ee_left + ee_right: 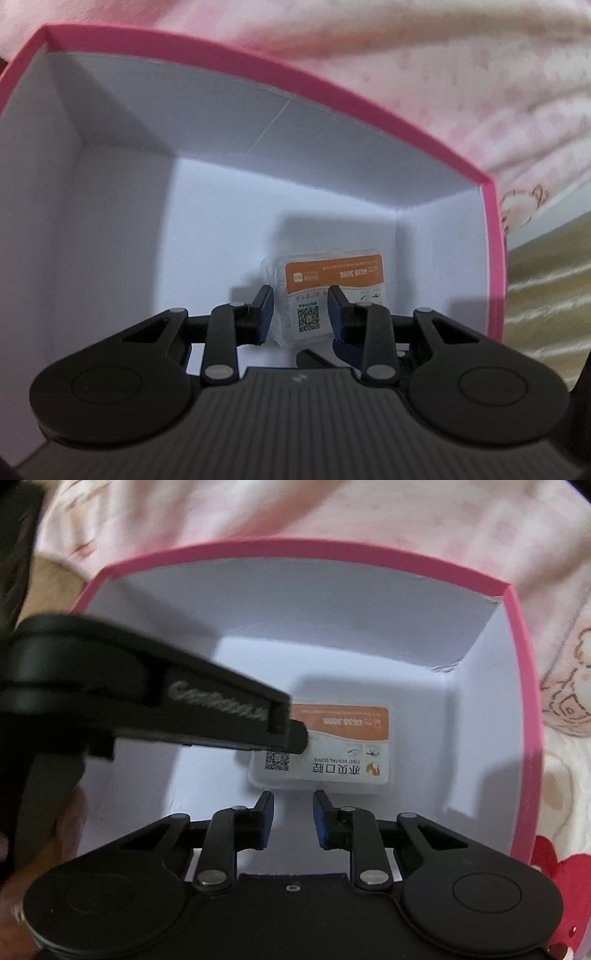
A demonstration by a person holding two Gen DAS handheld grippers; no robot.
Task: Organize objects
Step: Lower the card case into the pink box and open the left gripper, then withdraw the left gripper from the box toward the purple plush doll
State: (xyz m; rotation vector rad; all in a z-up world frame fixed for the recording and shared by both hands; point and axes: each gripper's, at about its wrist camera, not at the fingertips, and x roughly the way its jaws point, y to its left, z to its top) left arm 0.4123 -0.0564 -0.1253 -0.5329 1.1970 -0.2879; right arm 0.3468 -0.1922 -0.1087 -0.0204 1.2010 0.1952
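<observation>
Your left hand-held gripper (301, 314) reaches down into the pink-rimmed box (295, 75), which sits on pink printed bedding (480, 74). Its jaws are drawn in around the near left end of the small clear case (332, 273) with the orange and white label. From the left wrist view the pads look pressed onto that end, so count it as clenched on the case, though the hold is narrow and off-centre. The case itself lies on the white floor of the box, close to the far right corner, and looks flat from the right wrist view. Your right hand-held gripper (293, 819) hangs just beside the case's near long edge, clenched on nothing, with bare box floor showing between its pads. The step in hand looks like settling the case in its place inside the box. The next move calls for a small, level nudge if you want it squared to the right wall, then letting go cleanly and lifting both grippers straight up, clear of the walls.
</observation>
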